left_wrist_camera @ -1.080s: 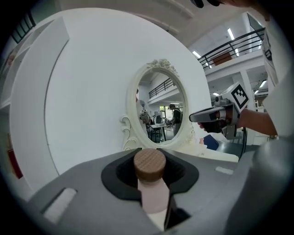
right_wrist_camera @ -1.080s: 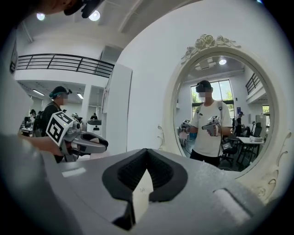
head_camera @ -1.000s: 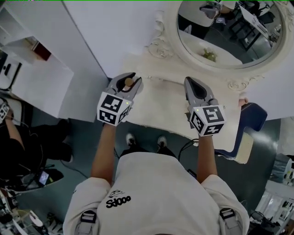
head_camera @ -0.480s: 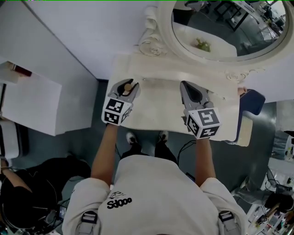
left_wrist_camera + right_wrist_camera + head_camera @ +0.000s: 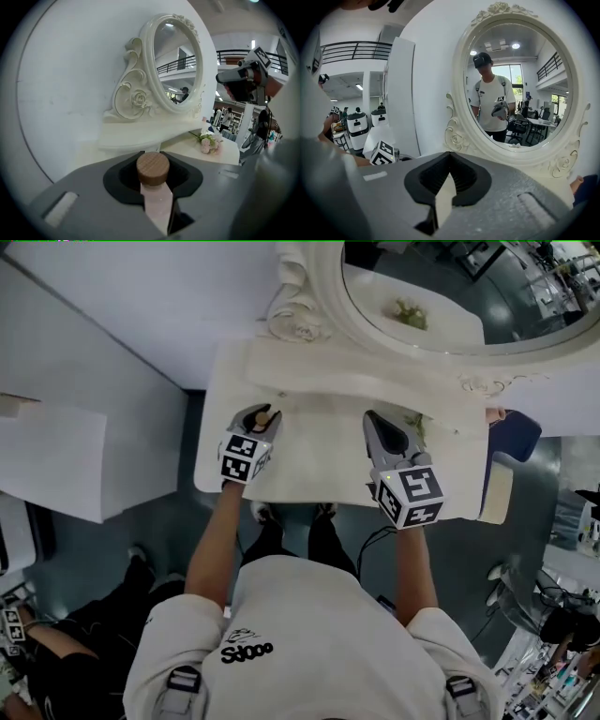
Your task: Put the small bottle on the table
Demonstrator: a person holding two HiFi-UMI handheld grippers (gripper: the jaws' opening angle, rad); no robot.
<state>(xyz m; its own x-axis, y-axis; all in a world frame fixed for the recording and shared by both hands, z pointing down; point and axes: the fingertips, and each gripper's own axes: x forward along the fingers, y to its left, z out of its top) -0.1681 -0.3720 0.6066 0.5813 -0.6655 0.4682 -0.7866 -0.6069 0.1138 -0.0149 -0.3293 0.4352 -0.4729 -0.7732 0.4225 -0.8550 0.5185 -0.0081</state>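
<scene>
The small bottle (image 5: pixel 263 414), with a pink body and a round wooden cap (image 5: pixel 153 168), stands upright between the jaws of my left gripper (image 5: pixel 260 418), which is shut on it. That gripper hovers over the left front part of the white dressing table (image 5: pixel 319 460). In the left gripper view the bottle (image 5: pixel 157 206) fills the gap between the grey jaws of the left gripper (image 5: pixel 152 154). My right gripper (image 5: pixel 376 424) hangs over the table's right half, shut and empty. In the right gripper view the tips of the right gripper (image 5: pixel 450 154) meet.
An oval mirror (image 5: pixel 450 287) in an ornate white frame stands at the table's back. A small pink flower sprig (image 5: pixel 208 142) lies on the table's right side. A blue chair (image 5: pixel 511 437) is at the right, and a white cabinet (image 5: pixel 56 460) at the left.
Both grippers have come forward over the table, the left one still carrying the bottle. The table and mirror now sit lower and closer in the head view.
</scene>
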